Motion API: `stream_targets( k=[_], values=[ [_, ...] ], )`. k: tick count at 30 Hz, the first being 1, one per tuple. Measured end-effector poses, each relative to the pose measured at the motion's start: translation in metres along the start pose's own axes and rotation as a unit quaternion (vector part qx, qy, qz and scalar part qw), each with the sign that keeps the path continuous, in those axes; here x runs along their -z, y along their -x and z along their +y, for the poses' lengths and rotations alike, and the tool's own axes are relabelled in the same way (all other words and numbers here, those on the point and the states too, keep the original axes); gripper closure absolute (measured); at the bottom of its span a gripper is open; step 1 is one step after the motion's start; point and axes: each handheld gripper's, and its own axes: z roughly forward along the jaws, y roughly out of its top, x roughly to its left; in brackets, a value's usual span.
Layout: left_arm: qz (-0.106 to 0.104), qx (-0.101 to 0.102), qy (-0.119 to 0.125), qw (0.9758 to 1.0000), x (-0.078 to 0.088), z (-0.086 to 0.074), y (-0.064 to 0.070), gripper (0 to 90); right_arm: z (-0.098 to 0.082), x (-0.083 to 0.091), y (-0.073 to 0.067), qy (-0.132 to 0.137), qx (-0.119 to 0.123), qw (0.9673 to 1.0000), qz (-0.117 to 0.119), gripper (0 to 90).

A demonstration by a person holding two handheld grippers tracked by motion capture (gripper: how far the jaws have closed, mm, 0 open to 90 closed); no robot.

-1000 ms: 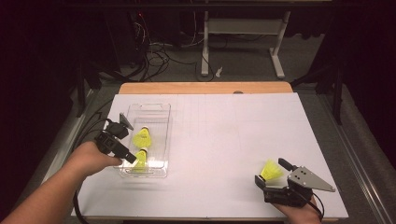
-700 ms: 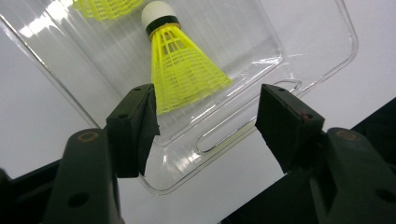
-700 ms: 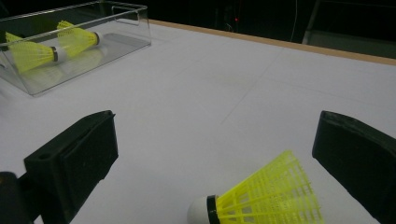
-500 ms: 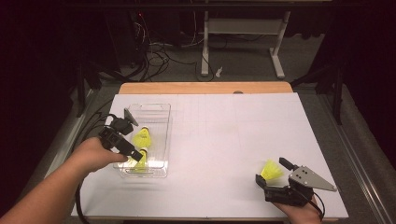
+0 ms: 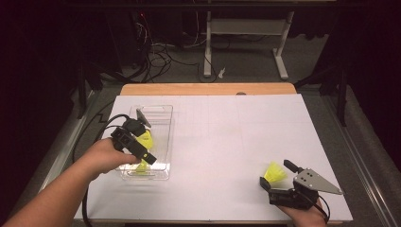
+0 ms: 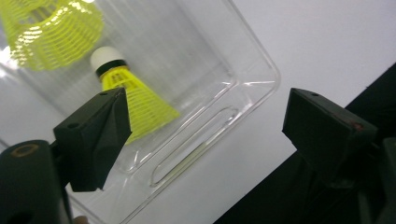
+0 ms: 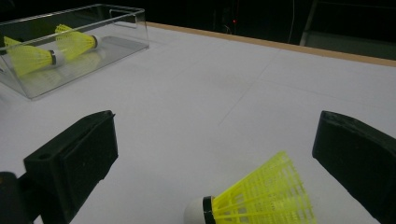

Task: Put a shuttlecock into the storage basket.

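The loose shuttlecock (image 7: pixel 254 200) lies on its side on the white tabletop (image 5: pixel 222 142), between the wide-apart jaws of the right tongs (image 5: pixel 276 182), untouched; it looks feather-light, its mesh skirt springy and easily crushed, so the firm white cork is the safer hold; the left tongs (image 6: pixel 201 126), having just been opening, hang empty over the clear box (image 5: pixel 163 120) holding two more.

White table (image 5: pixel 227 142) (clear box (image 5: pixel 161 113), shuttlecock (image 5: pixel 274 172))

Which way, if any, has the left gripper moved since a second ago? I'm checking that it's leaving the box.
Yes. The left gripper, jaws just opening and empty, has drifted slightly up along the clear box, away from its near end.
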Motion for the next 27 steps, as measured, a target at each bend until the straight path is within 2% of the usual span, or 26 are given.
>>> stream_targets(
  k=[4,10,19,27],
  values=[
    [-0.004,-0.01,0.003,0.9999,-0.002,0.005,0.009,13.1,0.0,0.002,0.001,0.001,-0.002,1.0,-0.002,0.4],
    [0.0,-0.021,-0.001,0.9998,-0.005,0.015,0.02,0.9,0.001,0.004,0.004,0.005,-0.005,0.9999,-0.011,0.1],
    [0.001,-0.042,-0.002,0.9991,-0.009,0.029,0.04,0.2,0.001,0.007,0.009,0.007,-0.008,0.9999,-0.013,0.1],
    [-0.011,-0.057,0.001,0.9983,-0.018,0.04,0.055,0.5,0.0,0.007,0.013,0.002,-0.008,0.9998,-0.016,0.1]
  ],
)
